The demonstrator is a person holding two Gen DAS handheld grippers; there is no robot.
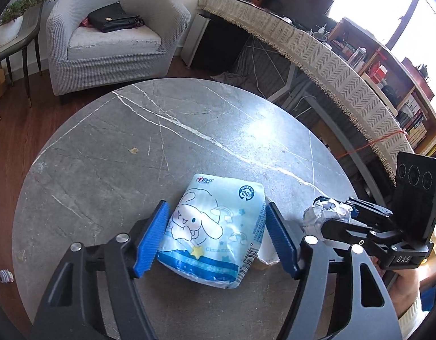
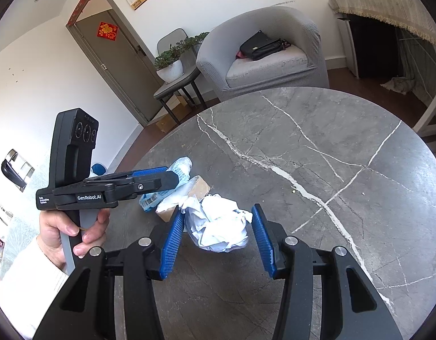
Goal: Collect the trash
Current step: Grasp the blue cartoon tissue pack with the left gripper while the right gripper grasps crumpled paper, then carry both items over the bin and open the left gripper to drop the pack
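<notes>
1. Left gripper (image 1: 216, 238): jaws spread wide, straddling the tissue pack (image 1: 215, 233), a soft blue-and-white packet with a cartoon print. The pads stand just beside its two sides; firm contact cannot be confirmed, and the pack lies flat on the desk (image 1: 133, 130).
2. Right gripper (image 2: 215, 239): jaws spread wide on either side of the crumpled paper ball (image 2: 220, 226). The left pad is touching or nearly touching the paper; the right pad stands apart from it. The ball rests on the desk, not lifted.
3. Between the two items lies a brown paper cup (image 2: 186, 195) on its side, partly hidden under the left gripper's body.
4. Farther out, a small yellowish crumb (image 1: 133, 150) sits alone on the desk surface.
5. Surroundings: grey armchair (image 1: 113, 36) with a black bag (image 1: 113, 18) beyond the desk. No bin or bag for trash is visible in either view.
6. Assessment: collection appears barely begun. Nothing is gripped; paper ball, cup and possibly the pack remain to be picked up. Closing on both items looks like the step in hand.
</notes>
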